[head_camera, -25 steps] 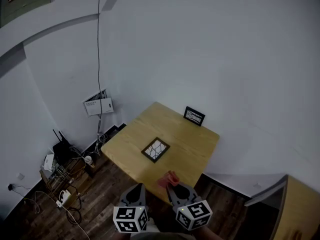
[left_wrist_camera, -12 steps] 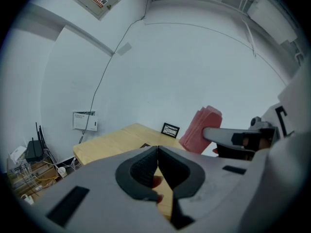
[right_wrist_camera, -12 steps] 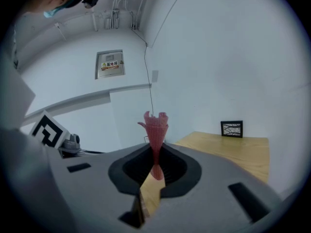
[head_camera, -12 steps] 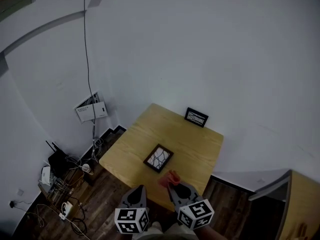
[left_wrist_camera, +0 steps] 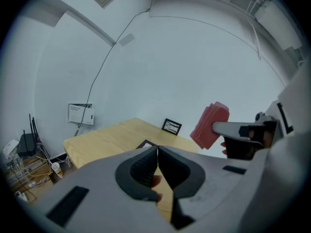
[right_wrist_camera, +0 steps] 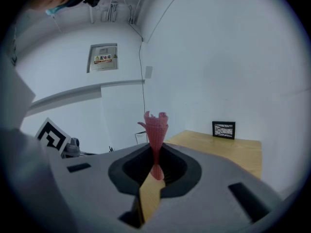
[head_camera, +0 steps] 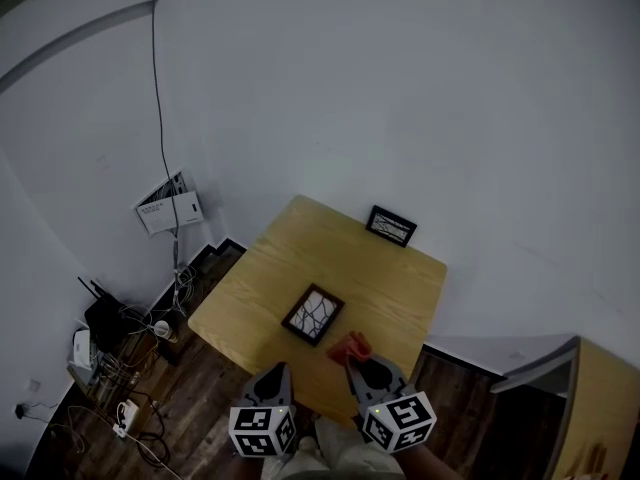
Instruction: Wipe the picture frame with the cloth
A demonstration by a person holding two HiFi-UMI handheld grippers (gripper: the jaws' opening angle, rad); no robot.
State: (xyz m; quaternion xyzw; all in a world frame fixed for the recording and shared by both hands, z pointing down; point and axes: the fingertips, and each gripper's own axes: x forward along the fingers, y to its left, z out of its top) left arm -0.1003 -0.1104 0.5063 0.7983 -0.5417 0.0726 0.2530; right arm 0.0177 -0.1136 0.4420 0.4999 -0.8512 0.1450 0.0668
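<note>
cloth [right_wrist_camera: 156, 125] clamped in right gripper [right_wrist_camera: 156, 153], left gripper [left_wrist_camera: 157, 149] fingers [left_wrist_camera: 140, 168] together

Grey left gripper [head_camera: 277, 370] and right gripper [head_camera: 358, 366] carry black-padded jaws, black-and-white marker cubes [head_camera: 262, 431].

A sparse utility room, office or test space rather than a home

White walls, wood-plank floor [head_camera: 215, 398], one small wooden table [head_camera: 300, 248] in the corner. A router [head_camera: 100, 320] and loose cables [head_camera: 130, 413] lie on the floor, with a wall box [head_camera: 168, 208] and a labelled electrical panel [right_wrist_camera: 103, 58].
</note>
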